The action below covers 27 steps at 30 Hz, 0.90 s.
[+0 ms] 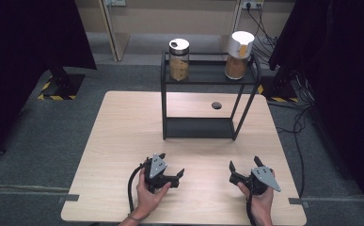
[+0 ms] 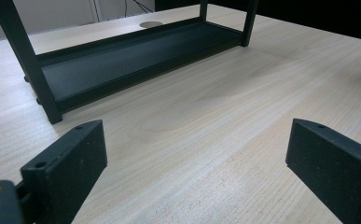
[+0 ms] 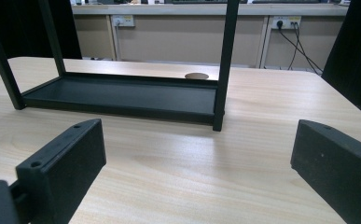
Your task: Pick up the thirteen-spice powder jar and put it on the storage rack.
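A black two-shelf rack [image 1: 164,103] stands at the back middle of the light wood table [image 1: 123,141]. Its top shelf carries a glass jar with a dark lid [image 1: 179,59] on the left and a white-lidded jar [image 1: 239,54] on the right, both holding brownish contents. The lower shelf [image 2: 131,56] [image 3: 122,95] is bare. My left gripper [image 1: 172,165] [image 2: 197,144] rests low near the table's front edge, open with nothing between its jaws. To its right, my right gripper [image 1: 244,163] [image 3: 199,144] is also open and holds nothing. Both point toward the rack.
A round dark cable hole [image 1: 216,105] [image 2: 150,24] [image 3: 197,75] sits in the table behind the rack. Bare wood lies between the grippers and the rack. Black curtains [image 1: 339,56] hang at both sides, and cables trail on the floor at the right.
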### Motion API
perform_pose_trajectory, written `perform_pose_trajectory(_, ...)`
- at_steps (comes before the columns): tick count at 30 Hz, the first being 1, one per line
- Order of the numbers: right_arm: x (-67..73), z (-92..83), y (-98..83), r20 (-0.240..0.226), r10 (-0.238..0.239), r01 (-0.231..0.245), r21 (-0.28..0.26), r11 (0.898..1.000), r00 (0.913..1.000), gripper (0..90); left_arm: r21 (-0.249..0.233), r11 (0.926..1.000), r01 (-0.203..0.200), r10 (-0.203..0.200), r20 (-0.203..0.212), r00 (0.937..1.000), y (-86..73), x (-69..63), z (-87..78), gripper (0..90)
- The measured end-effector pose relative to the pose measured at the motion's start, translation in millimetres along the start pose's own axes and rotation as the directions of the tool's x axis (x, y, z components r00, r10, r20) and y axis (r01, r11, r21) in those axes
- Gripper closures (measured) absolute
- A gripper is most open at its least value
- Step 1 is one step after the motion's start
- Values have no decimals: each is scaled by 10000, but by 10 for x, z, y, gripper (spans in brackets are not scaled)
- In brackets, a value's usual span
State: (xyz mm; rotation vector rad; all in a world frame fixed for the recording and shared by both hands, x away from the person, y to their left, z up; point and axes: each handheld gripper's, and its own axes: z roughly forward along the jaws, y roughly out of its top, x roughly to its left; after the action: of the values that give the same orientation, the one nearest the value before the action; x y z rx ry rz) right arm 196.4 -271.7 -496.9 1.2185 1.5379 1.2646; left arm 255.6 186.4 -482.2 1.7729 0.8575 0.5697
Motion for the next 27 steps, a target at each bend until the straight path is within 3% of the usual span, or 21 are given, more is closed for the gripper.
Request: perform_pose_trajectory(27,-2,-23,-51,39,237,-237,-51,9997,9997,35,18,10000,1,-1,70,10000,0,-10,-3,44)
